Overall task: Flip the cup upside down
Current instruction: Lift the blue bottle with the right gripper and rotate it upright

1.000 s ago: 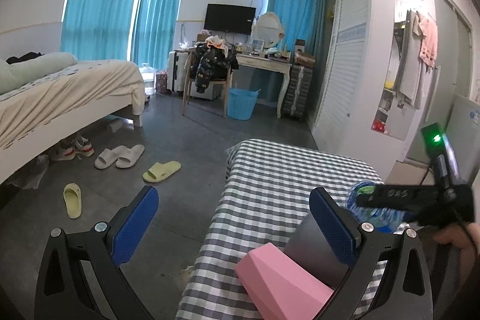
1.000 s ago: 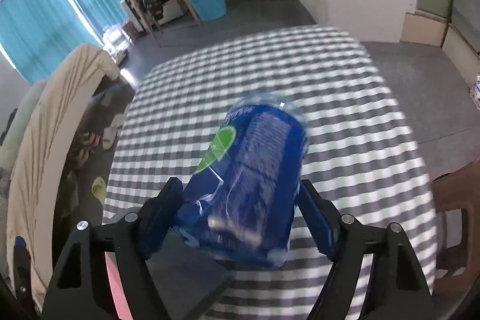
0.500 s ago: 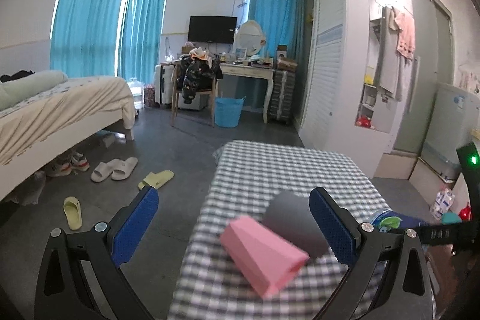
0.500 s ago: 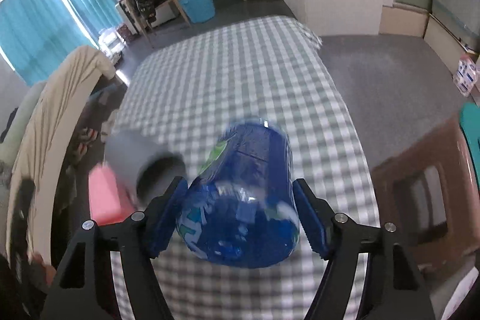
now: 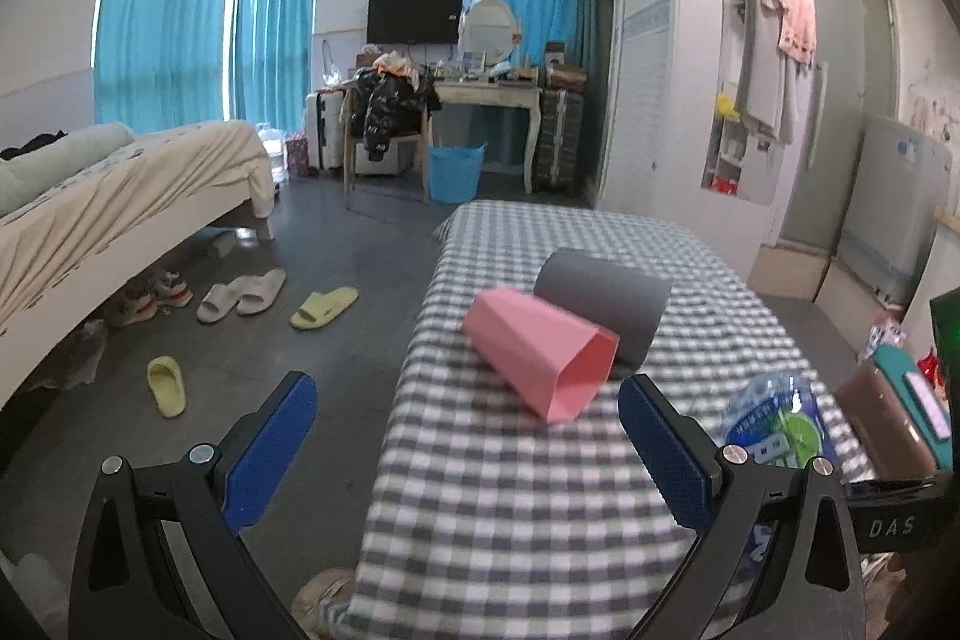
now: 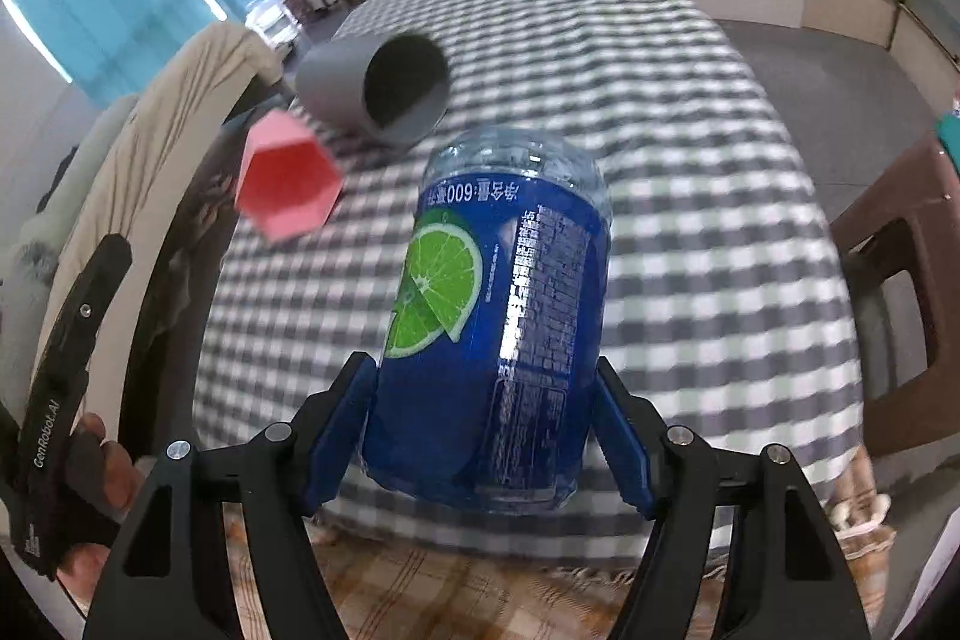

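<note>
Right gripper [image 6: 486,436] is clamped on a blue lime-label bottle [image 6: 498,316]. Beyond the bottle, on the checkered table [image 6: 690,172], lie a pink faceted cup [image 6: 288,184] and a grey cup [image 6: 378,88], touching, both on their sides. Left gripper [image 5: 468,454] is spread wide, holding nothing.

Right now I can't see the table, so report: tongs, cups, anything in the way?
Left tongs open, empty. Right tongs shut on blue bottle. Pink cup and grey cup on their sides, touching, unflipped. Nothing between left tongs and pink cup.
</note>
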### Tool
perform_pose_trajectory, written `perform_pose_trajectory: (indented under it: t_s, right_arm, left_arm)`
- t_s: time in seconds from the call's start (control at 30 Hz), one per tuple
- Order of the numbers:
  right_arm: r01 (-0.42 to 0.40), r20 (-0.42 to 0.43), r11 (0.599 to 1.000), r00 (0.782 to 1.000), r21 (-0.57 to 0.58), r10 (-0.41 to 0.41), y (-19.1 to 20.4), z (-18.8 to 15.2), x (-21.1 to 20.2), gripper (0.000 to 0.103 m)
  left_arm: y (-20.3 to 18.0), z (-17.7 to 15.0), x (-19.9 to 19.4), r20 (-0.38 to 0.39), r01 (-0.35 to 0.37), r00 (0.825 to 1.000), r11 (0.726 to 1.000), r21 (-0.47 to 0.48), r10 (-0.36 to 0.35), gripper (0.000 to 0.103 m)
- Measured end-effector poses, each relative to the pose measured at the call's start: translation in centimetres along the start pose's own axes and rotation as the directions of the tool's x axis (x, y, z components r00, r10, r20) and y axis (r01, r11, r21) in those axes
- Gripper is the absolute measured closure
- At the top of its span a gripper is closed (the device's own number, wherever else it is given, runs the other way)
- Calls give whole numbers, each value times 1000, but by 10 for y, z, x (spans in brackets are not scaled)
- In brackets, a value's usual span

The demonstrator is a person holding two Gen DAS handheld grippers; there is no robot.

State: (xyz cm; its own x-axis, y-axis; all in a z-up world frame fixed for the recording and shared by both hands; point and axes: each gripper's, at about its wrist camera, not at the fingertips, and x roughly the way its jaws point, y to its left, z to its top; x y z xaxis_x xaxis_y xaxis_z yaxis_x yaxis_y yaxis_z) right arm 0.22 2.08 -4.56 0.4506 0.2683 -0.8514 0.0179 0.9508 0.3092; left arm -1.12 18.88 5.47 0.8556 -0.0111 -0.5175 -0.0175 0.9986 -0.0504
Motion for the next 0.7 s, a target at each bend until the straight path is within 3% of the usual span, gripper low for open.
perform_pose_trajectory:
  t_s: [0.17, 0.23, 0.27, 0.3, 0.43, 0.57, 0.7]
  right_arm:
    - [-2, 28, 1000, 1000, -30, 3, -2, 1, -3, 34]
    - [14, 46, 998, 999, -54, -11, -2, -1, -10, 27]
    - [27, 60, 998, 998, -63, -23, -3, 1, -15, 13]
    - [34, 76, 997, 997, -67, -29, -5, 1, -21, 8]
    - [-28, 143, 996, 989, -85, 40, -23, 10, -59, 8]
    - [118, 231, 988, 969, -102, -92, -49, 19, -90, 7]
    - [196, 278, 974, 948, -117, -157, -66, 21, -97, 7]
  left_arm:
    - [-6, -6, -6, -23, -7, 1000, 999, 37, 8, 0]
    - [-14, -6, -8, -29, 0, 1000, 999, 51, 1, 0]
    - [-19, -4, -9, -34, 4, 999, 998, 60, -2, 0]
    - [-24, -2, -10, -40, 6, 999, 998, 69, -3, 0]
    - [-47, 10, -15, -38, -6, 999, 991, 131, 11, 0]
    - [-83, 23, -17, -47, 44, 998, 983, 178, -37, 0]
    - [-126, 31, -5, -136, 126, 986, 972, 199, -100, 0]
